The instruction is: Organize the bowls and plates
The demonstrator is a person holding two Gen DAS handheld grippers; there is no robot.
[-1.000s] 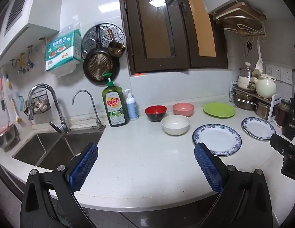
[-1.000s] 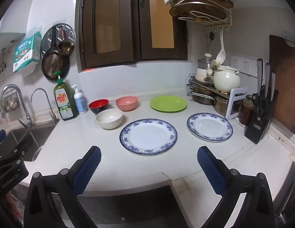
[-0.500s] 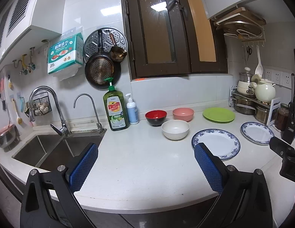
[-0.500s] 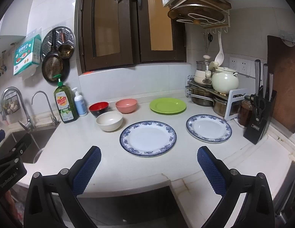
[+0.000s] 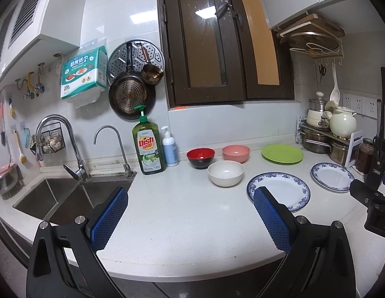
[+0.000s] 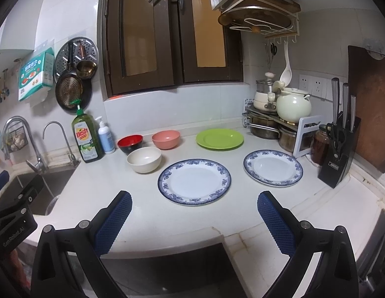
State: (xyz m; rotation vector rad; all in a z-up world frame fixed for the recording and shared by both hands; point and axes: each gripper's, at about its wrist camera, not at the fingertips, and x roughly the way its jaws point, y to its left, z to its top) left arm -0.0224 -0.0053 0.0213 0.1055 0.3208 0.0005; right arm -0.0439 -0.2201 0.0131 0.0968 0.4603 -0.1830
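While both claws gape empty, the left claw hiding the big plate's near rim, the right claw clear of it.

A green dish soap bottle stands left of centre on the white desk beside a small white pump bottle, a steel sink at lower left, a knife block at far right.
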